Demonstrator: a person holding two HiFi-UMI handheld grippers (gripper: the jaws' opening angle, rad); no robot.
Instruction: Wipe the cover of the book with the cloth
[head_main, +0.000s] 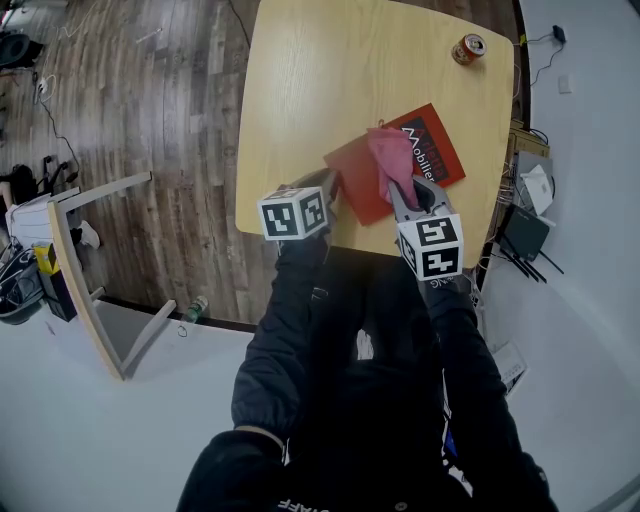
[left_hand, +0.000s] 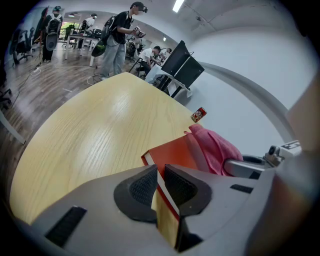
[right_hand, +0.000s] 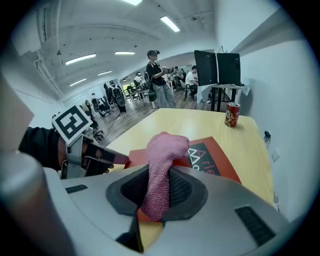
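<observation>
The thin red hardcover book (head_main: 350, 178) lies flat near the front edge of the pale wooden counter (head_main: 330, 70). The left gripper (left_hand: 159, 186) has its jaws clamped on the book's near corner, while the right gripper (right_hand: 159, 189) pinches the crumpled pink cloth (right_hand: 164, 150), which rests on the cover

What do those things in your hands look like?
Both the left gripper and right gripper are grey plastic with two jaws lined by black textured pads. Each carries a white cube printed with black square markers. The sleeves are black.
</observation>
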